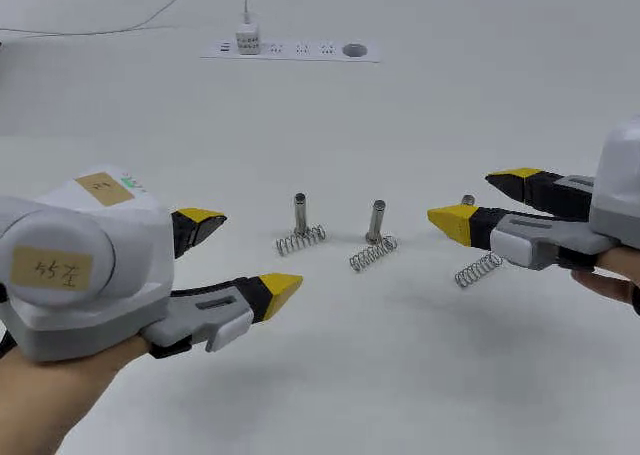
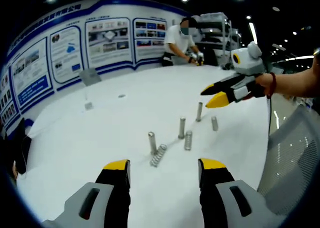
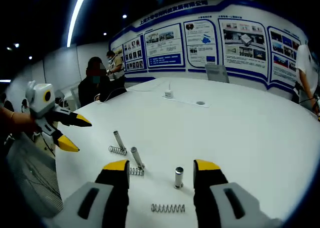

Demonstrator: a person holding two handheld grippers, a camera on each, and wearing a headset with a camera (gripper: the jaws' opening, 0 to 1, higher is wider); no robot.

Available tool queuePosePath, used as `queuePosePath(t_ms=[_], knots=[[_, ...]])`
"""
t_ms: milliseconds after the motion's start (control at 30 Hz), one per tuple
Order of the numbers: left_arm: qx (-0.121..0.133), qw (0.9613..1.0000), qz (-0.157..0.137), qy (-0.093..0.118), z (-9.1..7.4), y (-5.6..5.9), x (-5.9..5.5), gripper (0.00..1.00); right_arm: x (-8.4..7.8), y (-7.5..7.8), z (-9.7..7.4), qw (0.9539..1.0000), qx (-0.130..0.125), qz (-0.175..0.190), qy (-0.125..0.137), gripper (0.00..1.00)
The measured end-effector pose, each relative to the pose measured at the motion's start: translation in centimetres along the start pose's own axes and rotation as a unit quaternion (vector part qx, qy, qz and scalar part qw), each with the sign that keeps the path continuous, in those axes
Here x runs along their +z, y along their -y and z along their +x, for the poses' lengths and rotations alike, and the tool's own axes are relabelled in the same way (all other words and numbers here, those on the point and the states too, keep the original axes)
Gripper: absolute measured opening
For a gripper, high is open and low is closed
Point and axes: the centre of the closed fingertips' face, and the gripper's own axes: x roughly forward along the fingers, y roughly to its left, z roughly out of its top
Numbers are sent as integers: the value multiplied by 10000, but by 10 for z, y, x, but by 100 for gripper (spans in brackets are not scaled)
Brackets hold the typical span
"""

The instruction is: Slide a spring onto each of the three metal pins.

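Observation:
Three short metal pins stand upright in a row on the white table: the left pin (image 1: 299, 213), the middle pin (image 1: 377, 220) and the right pin (image 1: 467, 201), which is partly hidden behind a finger of my right gripper. A spring lies flat at the foot of each: left spring (image 1: 300, 240), middle spring (image 1: 373, 253), right spring (image 1: 478, 269). My left gripper (image 1: 240, 253) hovers open and empty to the left of the row. My right gripper (image 1: 478, 199) is open and empty above the right pin (image 3: 178, 177), with its spring (image 3: 168, 208) just below the fingers.
A white power strip (image 1: 290, 49) with a plugged-in adapter and cable lies at the far side of the table. People stand at the table's far end (image 2: 182, 40). A mesh chair back (image 2: 295, 153) sits by the near edge.

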Motion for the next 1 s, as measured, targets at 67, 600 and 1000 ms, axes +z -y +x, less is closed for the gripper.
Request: queuePosePath(t_ms=[67, 600, 1000], knots=[[-53, 10000, 19, -31, 6, -1, -1, 54, 1, -1, -2, 10000, 41, 41, 46, 54], [-378, 9983, 342, -286, 45, -14, -18, 37, 1, -16, -13, 9994, 315, 81, 127, 66], [-778, 9920, 813, -569, 65, -11, -32, 27, -5, -23, -17, 9990, 454, 43, -32, 73]])
